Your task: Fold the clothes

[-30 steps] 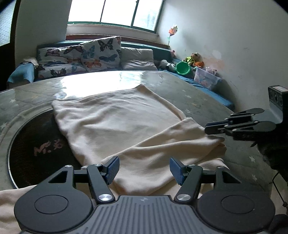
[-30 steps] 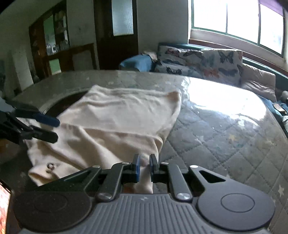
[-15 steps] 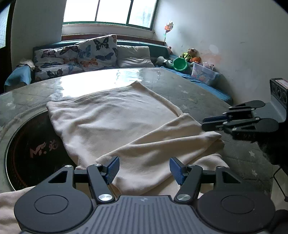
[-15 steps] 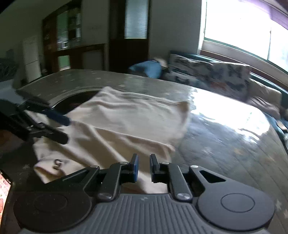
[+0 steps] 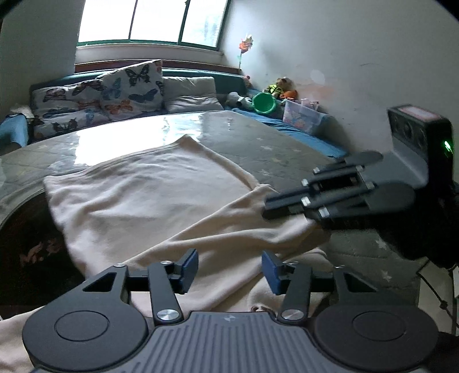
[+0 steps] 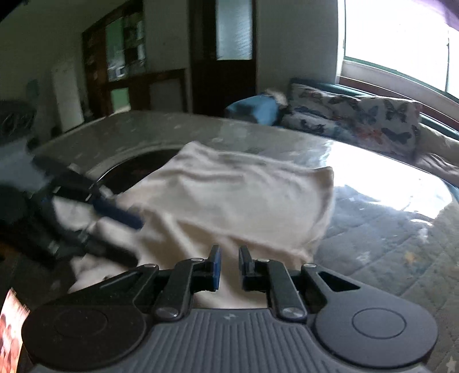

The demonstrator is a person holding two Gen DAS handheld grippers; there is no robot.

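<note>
Cream knit garment [image 5: 149, 198] spread across the round glass-topped bench [image 5: 258, 137], partly over the dark centre disc [image 5: 25, 238]. Far portion flat and fairly smooth; one flap [image 5: 229, 229], perhaps a sleeve or a side, laid diagonally across the near portion. Near edge bunched and hanging toward the bench rim, below the left tool [image 5: 229, 268].

Left tool spread wide, blue pads well apart, nothing between them, hovering just above the diagonal flap. Right tool [image 6: 229, 268] with pads close together but a narrow gap showing; cloth visible behind that gap, yet no clear pinch. From the left view, right tool seen side-on over the flap's outer end, tips blurred, so contact with the fabric not settled there either.

Progress, as a judgement: one fold in place at most, the garment far from a compact stack. Left to do, by the look of it: squaring the folded flap, matching it on the other side, gathering the loose near edge, then folding lengthwise into a tidy rectangle. Equally a fit for a fold being laid down or one about to be redone, since neither tool plainly holds cloth.

Butterfly-print cushions [image 5: 114, 94] and a window [image 5: 149, 20] behind the bench, clear of the work.
</note>
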